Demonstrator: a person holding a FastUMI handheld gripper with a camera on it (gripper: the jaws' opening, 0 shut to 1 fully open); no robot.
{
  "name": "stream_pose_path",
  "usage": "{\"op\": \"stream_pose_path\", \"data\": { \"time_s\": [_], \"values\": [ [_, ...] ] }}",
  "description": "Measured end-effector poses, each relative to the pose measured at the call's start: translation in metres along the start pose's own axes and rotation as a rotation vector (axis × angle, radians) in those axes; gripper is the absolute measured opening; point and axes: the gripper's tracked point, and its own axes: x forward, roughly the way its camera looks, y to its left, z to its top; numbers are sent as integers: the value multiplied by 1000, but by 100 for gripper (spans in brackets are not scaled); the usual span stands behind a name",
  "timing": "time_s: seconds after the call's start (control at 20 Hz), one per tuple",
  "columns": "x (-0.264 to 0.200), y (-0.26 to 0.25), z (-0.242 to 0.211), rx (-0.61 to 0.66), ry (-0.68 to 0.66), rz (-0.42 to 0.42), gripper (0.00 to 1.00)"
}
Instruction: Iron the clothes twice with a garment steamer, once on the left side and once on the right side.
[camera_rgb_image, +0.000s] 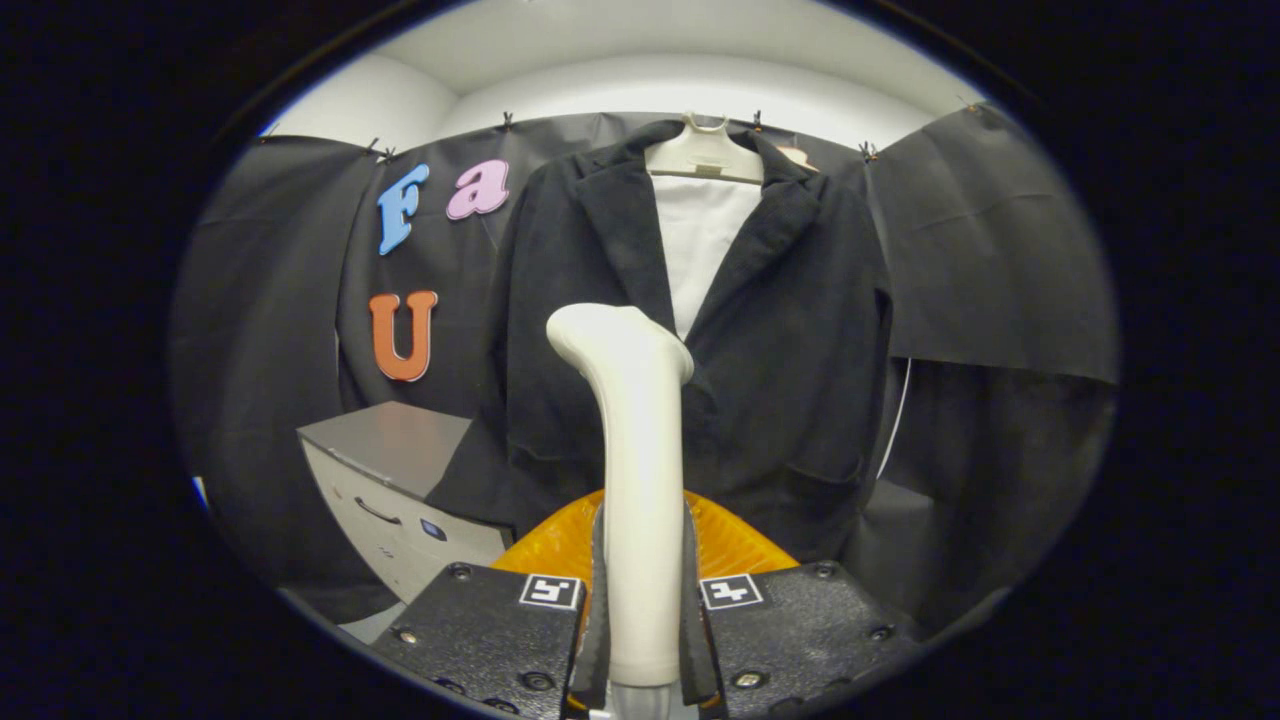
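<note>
Right, here we go: the tool (640, 610) has its two fingers closed in on the white handle of the steamer (640, 480), one pad on each flank, no gap showing on either side. The handle stands upright between them, and its bent head tips over toward ten o'clock, with the nozzle face turned away from us.

Straight ahead at twelve o'clock hangs the jacket (780, 340), dark, on a pale hanger (705, 155), with a white shirt (700, 235) showing between the lapels. The steamer head sits in front of the jacket's middle, a touch to the ten o'clock side of the shirt; whether it touches the cloth I can't tell from here. Low at eight o'clock there's a grey cabinet (400, 490), and an orange base (560, 545) peeks out just beyond the fingers.

How will it handle? I'd say the steamer is a hard, smooth plastic shell, stiff, probably top-heavy with that head, and slick enough to twist in the pads, so a hold low on the straight stem, as it looks now, seems the sensible place. The jacket is soft and free-hanging; it should swing away if pushed, so light pressure looks wise. Neither pass looks begun yet.
</note>
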Motion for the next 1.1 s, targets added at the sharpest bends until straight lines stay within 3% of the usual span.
{"op": "stream_pose_path", "data": {
  "time_s": [1.1],
  "values": [
    [-23,12,-215,-89,399,34,30]
  ]
}}
